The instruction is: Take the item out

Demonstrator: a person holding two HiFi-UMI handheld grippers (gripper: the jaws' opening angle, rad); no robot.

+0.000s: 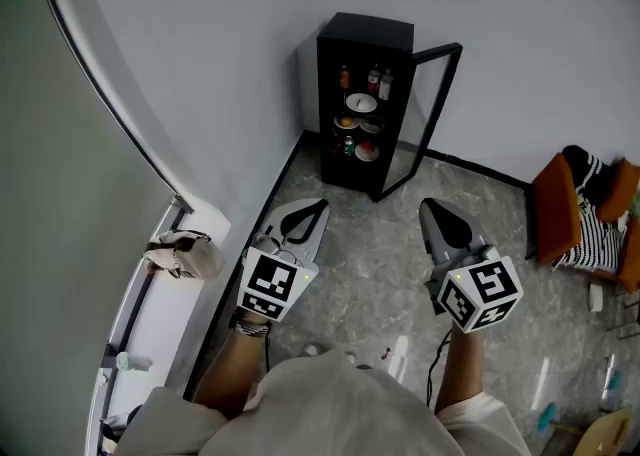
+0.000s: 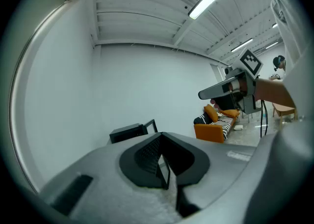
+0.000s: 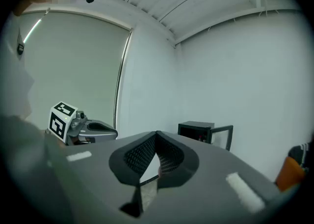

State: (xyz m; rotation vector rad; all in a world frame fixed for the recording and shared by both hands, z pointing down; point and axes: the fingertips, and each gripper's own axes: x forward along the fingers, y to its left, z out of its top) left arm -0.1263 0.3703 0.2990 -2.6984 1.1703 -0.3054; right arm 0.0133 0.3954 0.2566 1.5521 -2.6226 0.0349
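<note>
A black cabinet (image 1: 363, 104) stands in the corner of the room, and its glass door (image 1: 425, 119) is swung open to the right. Its shelves hold bottles (image 1: 378, 80), a white plate (image 1: 361, 102) and small dishes (image 1: 366, 151). My left gripper (image 1: 318, 207) and right gripper (image 1: 430, 207) hover side by side above the floor, well short of the cabinet. Both point toward it and both are shut with nothing held. The cabinet (image 2: 128, 131) shows small beyond my left gripper (image 2: 161, 135). In the right gripper view the cabinet (image 3: 197, 130) sits past my right gripper (image 3: 157, 133).
An orange chair (image 1: 560, 214) with striped cushions stands at the right wall. A window sill (image 1: 150, 314) along the left carries a beige bag (image 1: 183, 253). A grey tiled floor (image 1: 375, 254) lies between me and the cabinet. A cable (image 1: 436, 359) hangs from my right gripper.
</note>
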